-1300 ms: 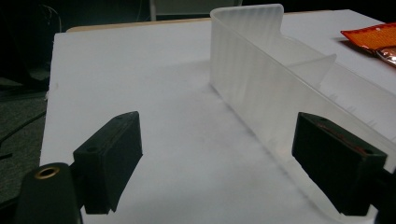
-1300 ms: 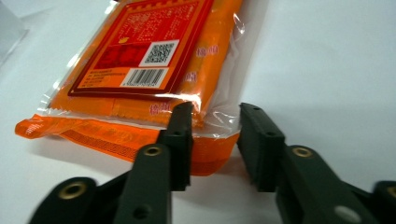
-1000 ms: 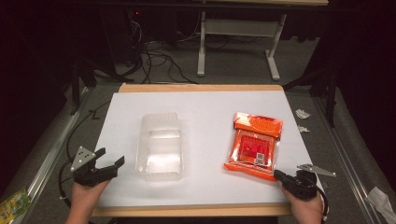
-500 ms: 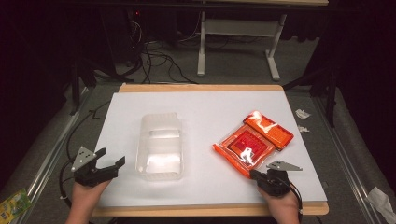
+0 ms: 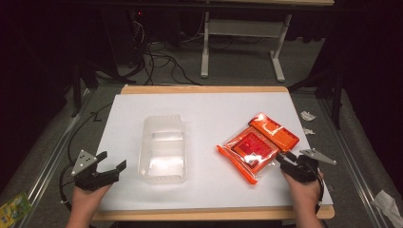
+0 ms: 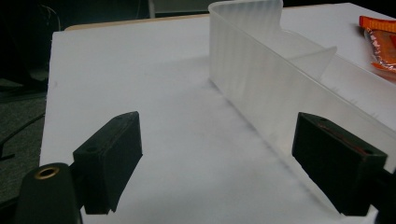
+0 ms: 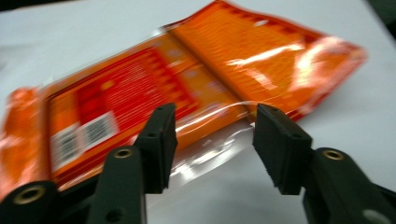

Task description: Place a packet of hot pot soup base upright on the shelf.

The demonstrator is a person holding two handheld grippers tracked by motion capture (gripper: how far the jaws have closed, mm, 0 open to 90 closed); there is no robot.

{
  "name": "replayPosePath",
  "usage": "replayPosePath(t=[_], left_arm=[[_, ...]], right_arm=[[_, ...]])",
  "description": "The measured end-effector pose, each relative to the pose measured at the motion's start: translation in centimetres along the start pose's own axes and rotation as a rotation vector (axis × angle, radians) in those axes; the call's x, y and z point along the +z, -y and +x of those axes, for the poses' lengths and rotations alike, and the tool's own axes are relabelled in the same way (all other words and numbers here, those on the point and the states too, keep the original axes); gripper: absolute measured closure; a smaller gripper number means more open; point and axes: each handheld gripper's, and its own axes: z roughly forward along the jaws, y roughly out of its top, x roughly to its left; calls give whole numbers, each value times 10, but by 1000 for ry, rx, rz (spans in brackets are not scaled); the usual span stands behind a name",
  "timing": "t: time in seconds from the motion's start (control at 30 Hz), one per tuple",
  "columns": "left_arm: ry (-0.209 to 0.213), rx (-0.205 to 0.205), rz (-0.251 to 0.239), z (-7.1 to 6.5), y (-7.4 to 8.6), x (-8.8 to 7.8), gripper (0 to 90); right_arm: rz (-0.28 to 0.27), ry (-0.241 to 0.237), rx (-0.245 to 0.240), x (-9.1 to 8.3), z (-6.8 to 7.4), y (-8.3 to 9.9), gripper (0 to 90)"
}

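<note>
Right gripper [image 5: 288,160] at orange packet [image 5: 256,146], jaws apart, straddling clear edge of its wrapper; contact hard to judge, right gripper view blurred. Packet print unreadable. Packet lies flat on right half of white table [image 5: 214,109], long axis diagonal, near-left to far-right. Left gripper [image 5: 110,166] near table's left front corner, jaws wide apart, empty, just beside translucent plastic container [image 5: 162,148].

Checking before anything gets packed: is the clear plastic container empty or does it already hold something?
Empty. The high view shows the clear plastic container with only its bare translucent bottom, and the orange packet lies outside it on the white table.
</note>
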Motion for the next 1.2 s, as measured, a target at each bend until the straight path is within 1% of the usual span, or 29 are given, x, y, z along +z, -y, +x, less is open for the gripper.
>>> replayPosePath(t=[0.13, 0.23, 0.33, 0.4, 0.43, 0.47, 0.5, 0.53, 0.57, 0.63, 0.67, 0.7, 0.73, 0.77, 0.8, 0.83, 0.87, 0.93, 1.0, 1.03, 1.07, 1.1, 1.13, 1.17, 1.2], left_arm=[[4, 20, 5, -2, 0, 2, 166], [1, 32, 10, -4, 0, 2, 166], [-6, 41, 4, -6, 0, 1, 166], [-7, 45, 5, -6, 1, 0, 166], [-8, 47, 5, -7, 1, 0, 166], [-10, 50, 7, -7, 1, 0, 166], [-13, 54, 10, -7, 1, 0, 166], [-16, 56, 12, -7, 1, 0, 166], [-16, 56, 12, -7, 1, 0, 166], [-18, 55, 9, -7, 2, -1, 166], [-19, 57, 9, -7, 2, -1, 166], [-19, 57, 9, -7, 2, -1, 166], [-19, 60, 9, -7, 2, -1, 166], [-18, 61, 9, -7, 2, -2, 166], [-20, 60, 7, -8, 2, -2, 166], [-20, 60, 7, -8, 2, -2, 166], [-20, 61, 6, -8, 2, -2, 166], [-19, 58, 4, -9, 2, -2, 166], [-18, 62, 3, -10, 2, -3, 166], [-20, 61, 0, -10, 1, -3, 166], [-21, 63, 1, -10, 1, -3, 166], [-21, 63, 1, -10, 1, -3, 166], [-20, 59, -4, -11, 0, -4, 166], [-20, 59, -4, -11, 0, -4, 167], [-22, 58, -9, -12, 0, -4, 166]], right_arm=[[-21, 44, 56, 13, -20, -13, 331], [-23, 58, 101, 21, -35, -22, 290], [-12, 44, 139, 30, -51, -28, 284], [0, 27, 175, 36, -60, -30, 273], [2, 15, 191, 38, -64, -32, 281], [1, 6, 195, 40, -67, -33, 288], [7, -2, 211, 44, -70, -34, 288], [20, -22, 229, 47, -72, -35, 288], [20, -22, 229, 47, -72, -35, 288], [25, -51, 273, 52, -76, -37, 330], [29, -66, 275, 53, -78, -37, 346], [29, -66, 275, 53, -78, -37, 346], [52, -88, 290, 57, -77, -37, 375], [67, -82, 288, 58, -76, -38, 396], [73, -100, 278, 60, -75, -38, 443], [73, -100, 278, 60, -75, -38, 443], [83, -132, 276, 60, -71, -38, 518], [69, -144, 258, 60, -68, -38, 614], [48, -139, 223, 58, -65, -39, 704], [43, -137, 212, 56, -65, -39, 756], [38, -131, 201, 55, -64, -39, 831], [38, -131, 201, 55, -64, -39, 831], [26, -126, 175, 53, -62, -38, 900], [26, -126, 175, 53, -62, -38, 900], [14, -112, 139, 50, -58, -39, 900]])
